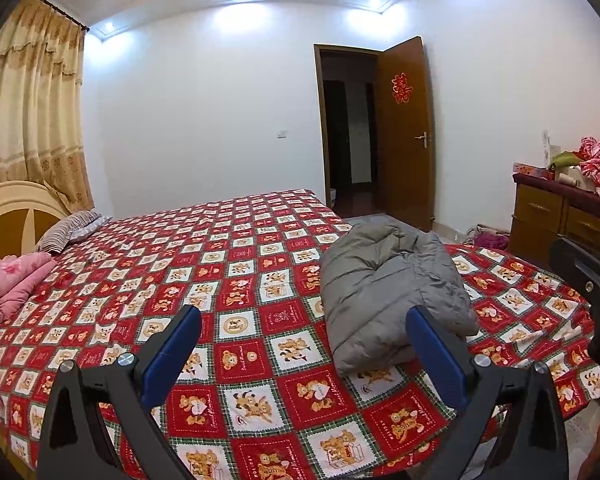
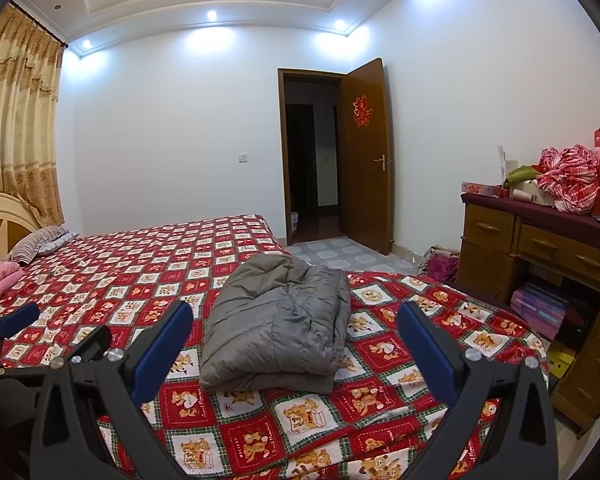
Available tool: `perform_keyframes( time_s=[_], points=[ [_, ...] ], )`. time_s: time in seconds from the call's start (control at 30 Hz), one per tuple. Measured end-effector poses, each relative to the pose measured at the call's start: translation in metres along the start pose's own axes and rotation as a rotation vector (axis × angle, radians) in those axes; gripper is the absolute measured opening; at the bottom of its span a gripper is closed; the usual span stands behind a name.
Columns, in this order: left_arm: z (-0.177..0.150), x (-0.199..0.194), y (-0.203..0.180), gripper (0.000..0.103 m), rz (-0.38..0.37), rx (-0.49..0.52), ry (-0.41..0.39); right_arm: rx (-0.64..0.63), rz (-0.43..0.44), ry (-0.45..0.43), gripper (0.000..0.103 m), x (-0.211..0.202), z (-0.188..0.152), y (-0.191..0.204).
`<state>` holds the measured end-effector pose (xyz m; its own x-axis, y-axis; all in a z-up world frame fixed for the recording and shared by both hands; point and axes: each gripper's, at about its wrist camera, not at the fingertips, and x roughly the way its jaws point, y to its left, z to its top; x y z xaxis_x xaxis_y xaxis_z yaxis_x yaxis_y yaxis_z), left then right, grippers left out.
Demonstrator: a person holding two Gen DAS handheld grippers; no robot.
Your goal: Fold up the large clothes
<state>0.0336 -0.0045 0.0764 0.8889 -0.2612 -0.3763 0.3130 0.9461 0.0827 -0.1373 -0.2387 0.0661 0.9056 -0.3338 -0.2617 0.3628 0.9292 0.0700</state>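
A grey padded jacket (image 1: 392, 292) lies folded into a thick bundle on the bed's red patterned sheet (image 1: 240, 280). It also shows in the right wrist view (image 2: 280, 328). My left gripper (image 1: 304, 316) is open and empty, held above the sheet just left of the jacket, its right finger in front of the jacket's near corner. My right gripper (image 2: 294, 312) is open and empty, held back from the jacket with the bundle between its fingers in view. The left gripper (image 2: 4, 332) shows at the left edge of the right wrist view.
A pink folded quilt (image 1: 8, 284) and a striped pillow (image 1: 68, 230) lie by the headboard. A wooden dresser (image 2: 540, 248) with piled red checked cloth (image 2: 568, 180) stands to the right. An open door (image 2: 364, 152) is at the back.
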Motion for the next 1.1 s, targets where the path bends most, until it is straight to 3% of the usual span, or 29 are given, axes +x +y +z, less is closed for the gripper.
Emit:
perform_keyframes(
  time_s=[0.3, 0.53, 0.77, 0.9, 1.1],
  points=[
    [0.001, 0.010, -0.003, 0.102, 0.022, 0.025, -0.036, 0.011, -0.015, 0.009, 0.103, 0.000, -0.005, 0.003],
    [0.004, 0.027, 0.005, 0.102, -0.034, -0.024, 0.034, 0.018, -0.027, 0.019, 0.103, 0.002, -0.007, 0.004],
    [0.004, 0.032, 0.017, 0.102, -0.059, -0.064, 0.035, 0.018, -0.029, 0.044, 0.103, 0.009, -0.011, 0.005],
    [0.004, 0.031, 0.018, 0.102, -0.010, -0.040, 0.003, 0.013, -0.026, 0.058, 0.103, 0.011, -0.013, 0.008],
    [0.003, 0.041, 0.026, 0.102, 0.013, -0.055, 0.033, 0.021, -0.031, 0.084, 0.103, 0.018, -0.019, 0.008]
  ],
)
